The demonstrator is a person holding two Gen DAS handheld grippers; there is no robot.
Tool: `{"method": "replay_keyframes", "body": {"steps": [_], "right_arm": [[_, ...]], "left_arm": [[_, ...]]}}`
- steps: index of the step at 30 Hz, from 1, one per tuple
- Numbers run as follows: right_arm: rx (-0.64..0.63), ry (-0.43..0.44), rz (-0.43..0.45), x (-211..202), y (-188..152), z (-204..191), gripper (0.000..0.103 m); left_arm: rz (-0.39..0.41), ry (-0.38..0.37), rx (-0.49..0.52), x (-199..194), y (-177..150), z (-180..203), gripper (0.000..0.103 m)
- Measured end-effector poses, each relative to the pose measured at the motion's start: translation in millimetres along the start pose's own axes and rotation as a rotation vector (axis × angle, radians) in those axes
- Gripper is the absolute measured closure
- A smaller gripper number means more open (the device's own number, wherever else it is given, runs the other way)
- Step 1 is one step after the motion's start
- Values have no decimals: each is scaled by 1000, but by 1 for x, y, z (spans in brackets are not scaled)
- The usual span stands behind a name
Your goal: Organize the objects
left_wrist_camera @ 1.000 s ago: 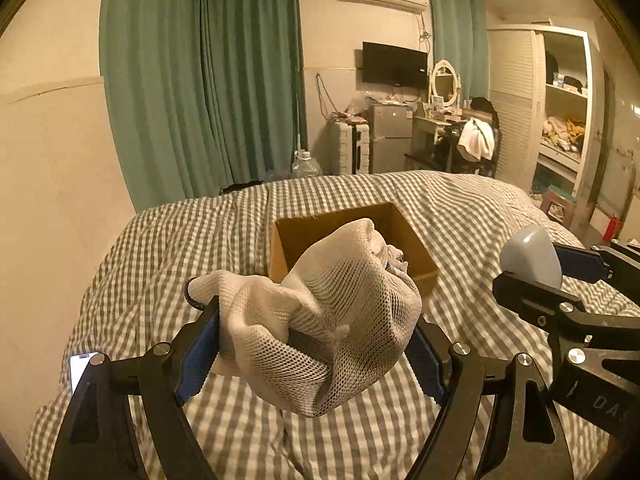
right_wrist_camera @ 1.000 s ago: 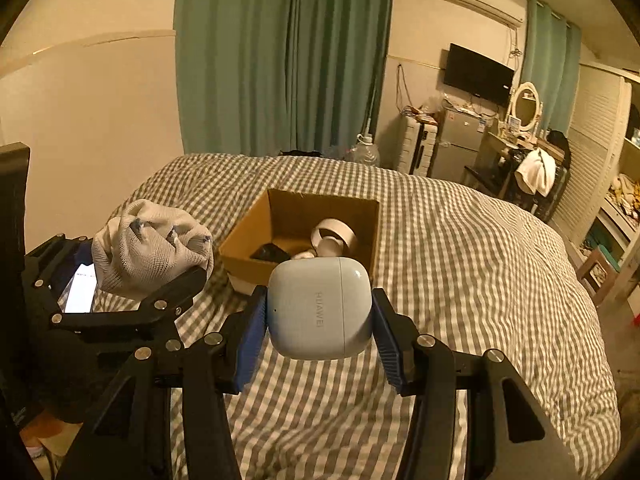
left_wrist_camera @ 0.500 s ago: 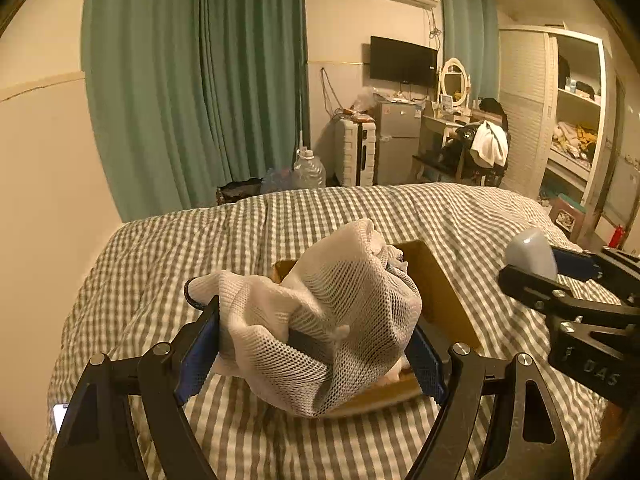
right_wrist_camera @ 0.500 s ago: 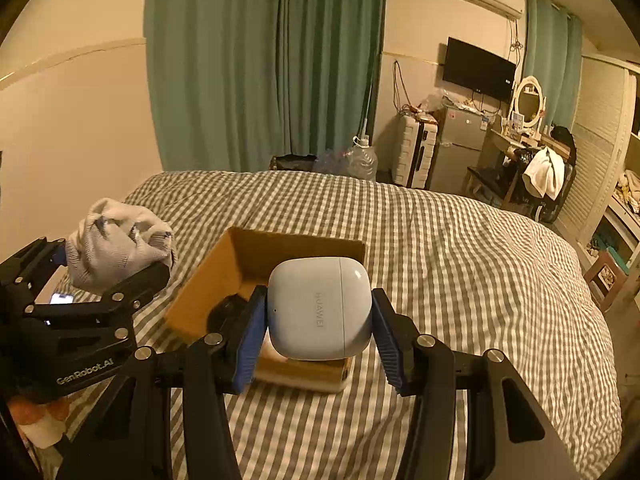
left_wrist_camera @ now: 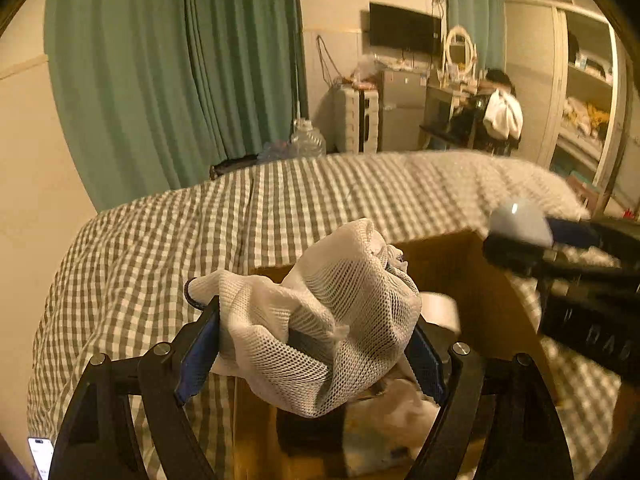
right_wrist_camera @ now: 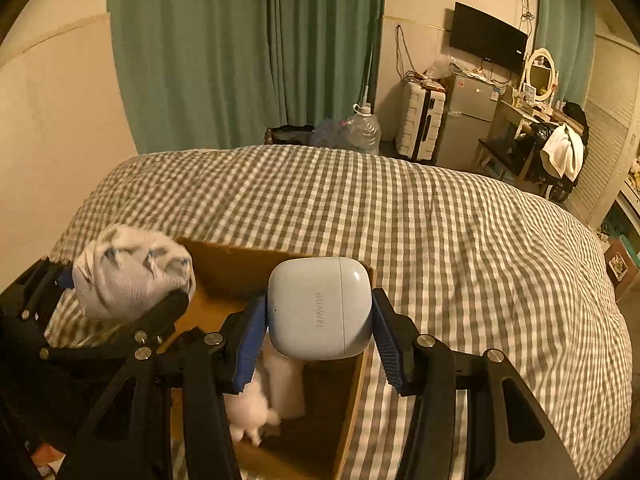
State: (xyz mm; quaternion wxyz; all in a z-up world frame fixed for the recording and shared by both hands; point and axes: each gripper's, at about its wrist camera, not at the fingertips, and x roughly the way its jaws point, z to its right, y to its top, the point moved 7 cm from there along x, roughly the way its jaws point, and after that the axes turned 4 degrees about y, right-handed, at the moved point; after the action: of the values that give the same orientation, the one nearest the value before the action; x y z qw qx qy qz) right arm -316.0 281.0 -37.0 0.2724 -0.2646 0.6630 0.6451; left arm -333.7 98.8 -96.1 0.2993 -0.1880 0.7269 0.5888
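My left gripper (left_wrist_camera: 316,344) is shut on a bundled white mesh glove (left_wrist_camera: 332,316) and holds it over the open cardboard box (left_wrist_camera: 480,280) on the bed. My right gripper (right_wrist_camera: 318,330) is shut on a pale blue earbud case (right_wrist_camera: 318,306) above the same box (right_wrist_camera: 352,392). The left gripper with the glove (right_wrist_camera: 132,272) shows at the left of the right wrist view. The right gripper with the case (left_wrist_camera: 520,224) shows at the right of the left wrist view. White items (right_wrist_camera: 260,400) and a white roll (left_wrist_camera: 440,312) lie inside the box.
The box stands on a bed with a grey checked cover (right_wrist_camera: 460,240). A phone (left_wrist_camera: 40,456) lies on the bed at the lower left. Green curtains (right_wrist_camera: 240,52), a suitcase, a small fridge and a desk stand beyond the bed.
Both grippers have moved forward and now hang over the box, which has come much closer and lower in both views. Each still holds its object.
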Motion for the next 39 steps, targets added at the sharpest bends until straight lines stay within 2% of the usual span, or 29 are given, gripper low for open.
{"method": "replay_keyframes", "body": {"steps": [4,8,14,16,19,20,25,27,30,33,36,39], "right_arm": [[5,7,-24,27,-5,4,53],[12,28,-62,39,-17,4,53],[28,34,-61,30,-19,0,53],[41,40,-51,23,-17,0,52],[60,36,-21,4,-14,0,40],[64,33,-15,-1,-11,1,39],[64,10,32,-48,4,2,38],[62,-4,67,-75,13,0,36],[63,-17,111,-118,22,-3,32],[59,-39,152,-160,25,-5,31],[57,-45,191,-199,23,-8,31],[61,-56,231,-232,20,-9,28]], "left_arm": [[-33,-4,36,19,-16,7,19],[-19,6,69,19,-21,16,19],[-9,-79,43,10,-15,25,18],[-8,-81,36,9,-10,24,16],[-8,-94,25,-1,-8,23,14],[-9,-100,23,-5,-6,24,13],[-6,-85,31,-44,1,16,7],[30,-76,37,-66,11,14,3],[69,-75,47,-98,26,14,2],[91,-66,11,-126,36,8,2],[139,-96,-46,-165,41,-3,2],[175,-95,-70,-198,42,-12,1]]}}
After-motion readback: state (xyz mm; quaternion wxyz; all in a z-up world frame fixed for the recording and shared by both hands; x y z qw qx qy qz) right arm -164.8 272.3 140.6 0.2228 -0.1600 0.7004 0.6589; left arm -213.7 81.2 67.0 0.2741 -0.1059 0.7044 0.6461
